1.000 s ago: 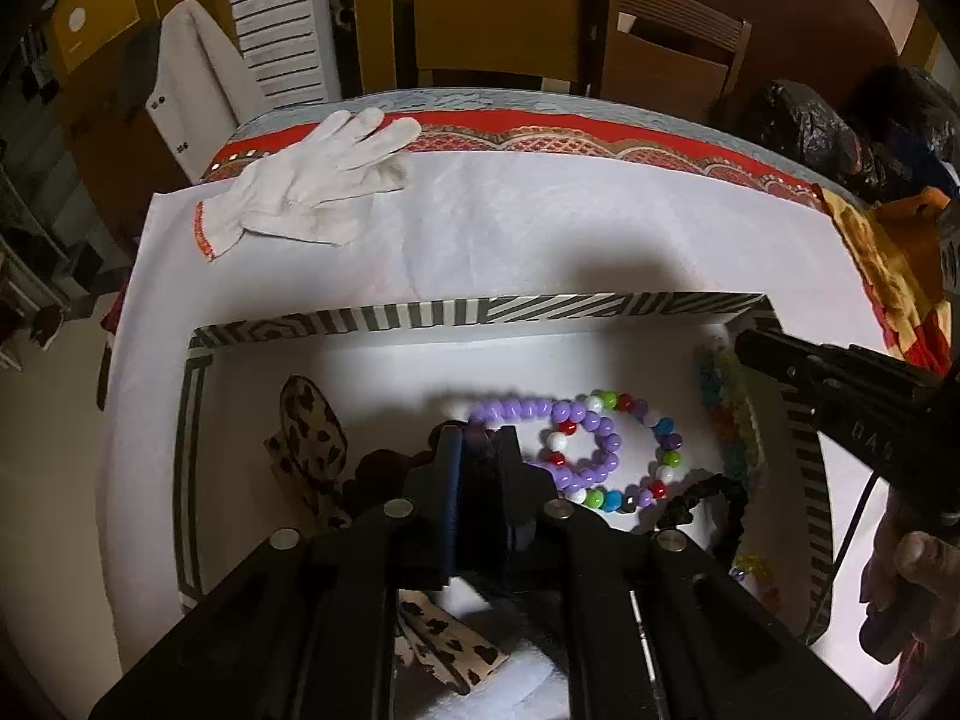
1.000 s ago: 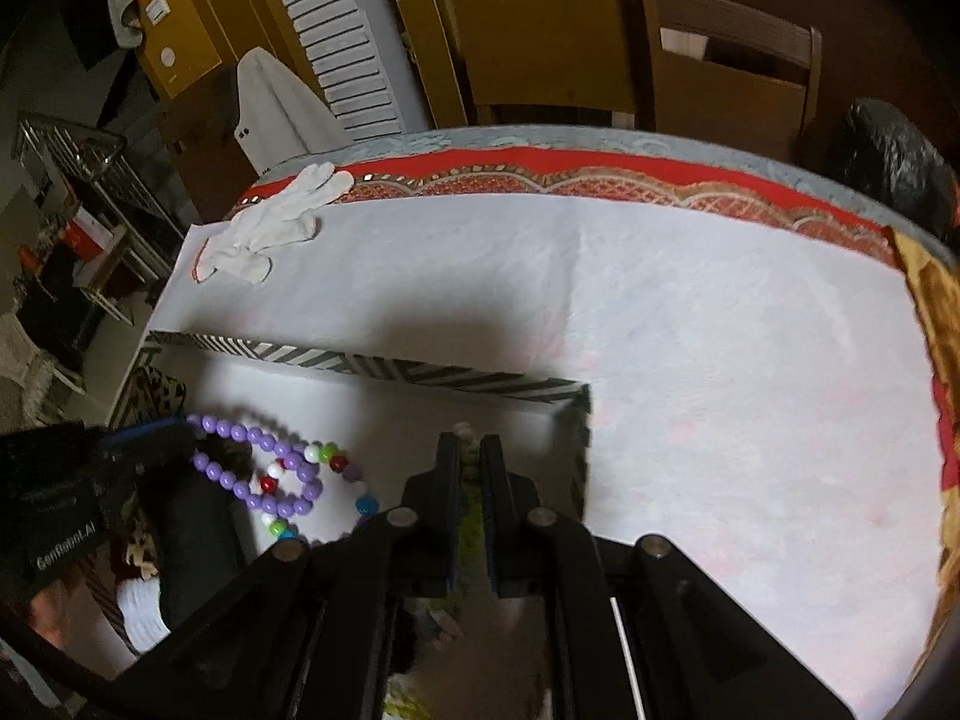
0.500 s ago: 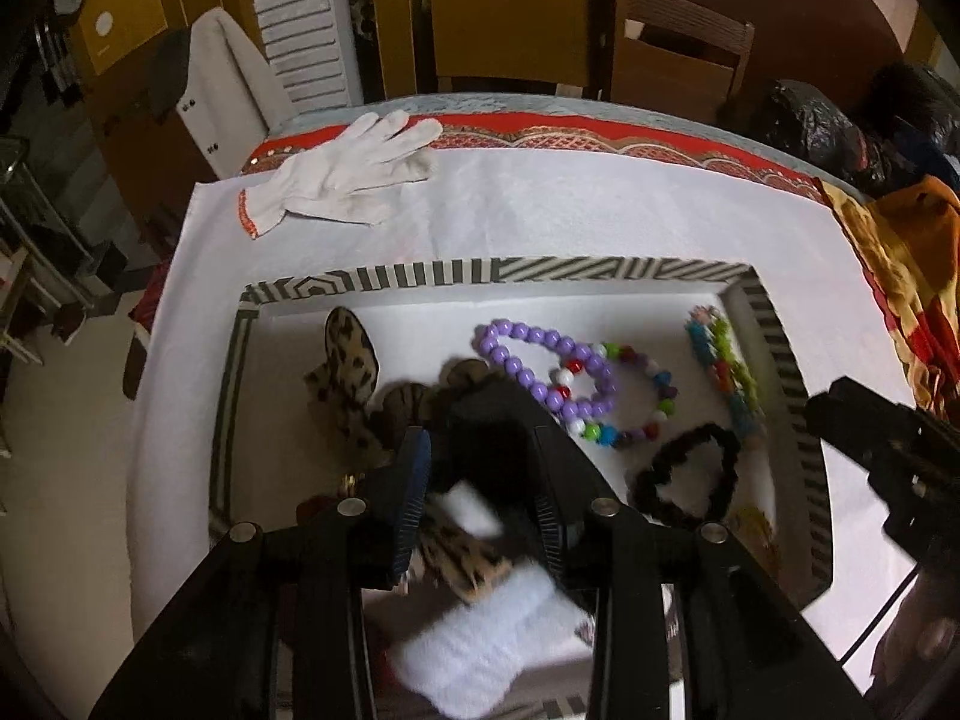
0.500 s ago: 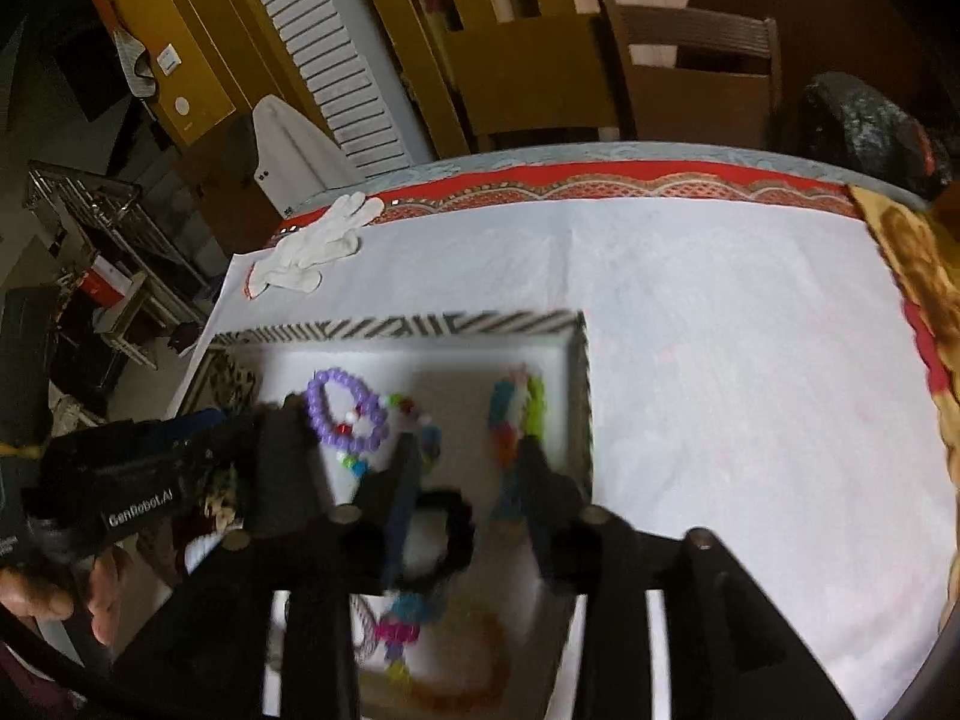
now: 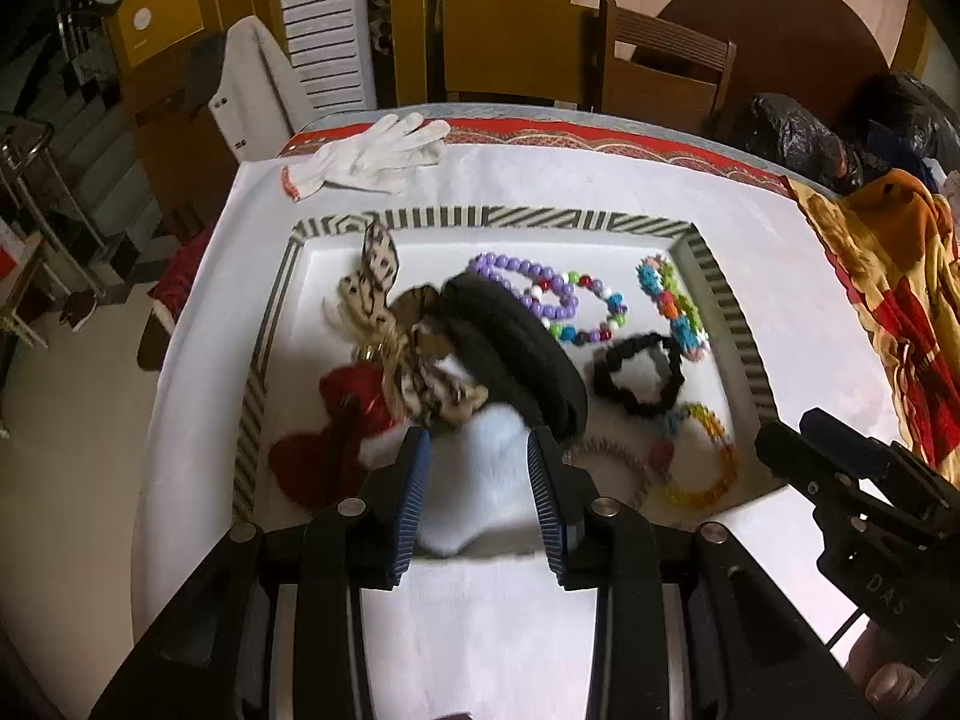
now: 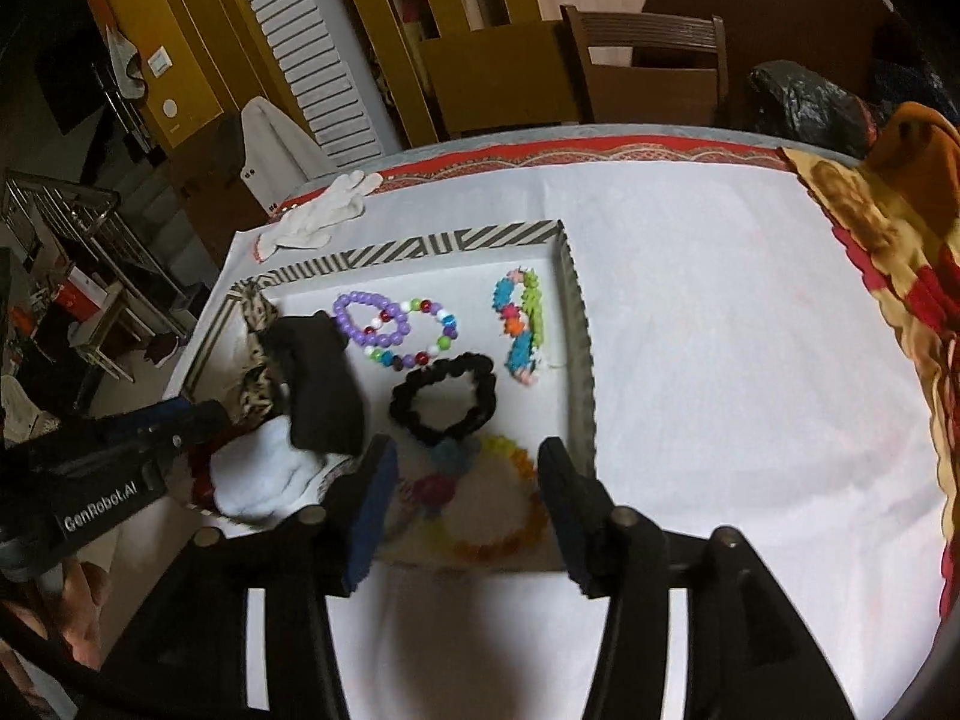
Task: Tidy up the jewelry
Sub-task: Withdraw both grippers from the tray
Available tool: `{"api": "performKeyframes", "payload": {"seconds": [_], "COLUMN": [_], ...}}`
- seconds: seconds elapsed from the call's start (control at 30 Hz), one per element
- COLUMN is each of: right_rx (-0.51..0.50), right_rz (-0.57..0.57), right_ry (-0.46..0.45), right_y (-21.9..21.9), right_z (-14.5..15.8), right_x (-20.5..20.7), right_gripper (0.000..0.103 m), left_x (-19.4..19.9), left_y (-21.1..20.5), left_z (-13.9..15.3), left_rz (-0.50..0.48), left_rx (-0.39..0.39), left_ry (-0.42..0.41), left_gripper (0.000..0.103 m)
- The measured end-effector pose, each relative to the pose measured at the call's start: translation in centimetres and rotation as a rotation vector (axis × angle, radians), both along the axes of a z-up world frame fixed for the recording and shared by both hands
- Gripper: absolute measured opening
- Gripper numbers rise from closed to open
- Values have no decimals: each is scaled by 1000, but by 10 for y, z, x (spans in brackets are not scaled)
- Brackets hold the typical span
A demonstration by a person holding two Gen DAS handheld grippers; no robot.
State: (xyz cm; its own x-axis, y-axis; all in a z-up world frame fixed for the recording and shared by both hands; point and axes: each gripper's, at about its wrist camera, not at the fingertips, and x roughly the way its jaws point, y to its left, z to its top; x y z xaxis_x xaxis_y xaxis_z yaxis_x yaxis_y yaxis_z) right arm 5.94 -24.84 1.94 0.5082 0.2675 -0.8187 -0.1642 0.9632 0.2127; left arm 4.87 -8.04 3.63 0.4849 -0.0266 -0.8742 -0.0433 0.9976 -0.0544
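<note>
A shallow striped-rim tray [image 5: 714,282] [image 6: 420,243] holds the jewelry. Inside lie a purple bead bracelet [image 5: 522,288] [image 6: 366,318], a multicolour bead bracelet [image 5: 600,318], a spiky coloured bracelet [image 5: 672,306] [image 6: 522,324], a black scrunchie [image 5: 639,375] [image 6: 444,399], an orange-yellow bead bracelet [image 5: 702,462] [image 6: 492,516], a thick black band [image 5: 516,354] [image 6: 318,384], a leopard bow [image 5: 384,312], a red item [image 5: 336,438] and a white fluffy piece [image 5: 474,480] [image 6: 258,474]. My left gripper [image 5: 477,498] is open and empty above the tray's near edge. My right gripper [image 6: 468,516] is open and empty above the near right corner.
A white glove [image 5: 372,159] [image 6: 318,216] lies on the white cloth beyond the tray. A patterned orange-red cloth [image 5: 888,276] [image 6: 888,240] lies at the right edge. Wooden chairs [image 5: 660,72] stand behind the table.
Both grippers opened and pulled back toward me, out of the tray. The items they were at now lie in the tray, and the whole tray has come into view.
</note>
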Motion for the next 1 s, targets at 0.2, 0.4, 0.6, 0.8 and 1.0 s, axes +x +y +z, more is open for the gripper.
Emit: {"api": "performKeyframes", "payload": {"seconds": [0.2,0.4,0.6,0.8,1.0], "right_rx": [-13,-29,-34,-39,-40], "right_rz": [14,9,11,18,24], "right_ry": [-8,-9,-17,-33,-32], "right_y": [12,18,24,31,33], "right_z": [9,17,25,34,36], "right_x": [-24,-38,-44,-48,-47], "right_gripper": [56,58,60,63,63], "left_x": [-26,-42,-49,-53,-54], "left_y": [0,6,11,14,15], "left_z": [9,18,23,29,31], "left_rz": [11,44,65,72,77], "left_rx": [28,35,39,44,40], "left_ry": [-29,-51,-67,-80,-87], "left_gripper": [30,30,30,30,30]}}
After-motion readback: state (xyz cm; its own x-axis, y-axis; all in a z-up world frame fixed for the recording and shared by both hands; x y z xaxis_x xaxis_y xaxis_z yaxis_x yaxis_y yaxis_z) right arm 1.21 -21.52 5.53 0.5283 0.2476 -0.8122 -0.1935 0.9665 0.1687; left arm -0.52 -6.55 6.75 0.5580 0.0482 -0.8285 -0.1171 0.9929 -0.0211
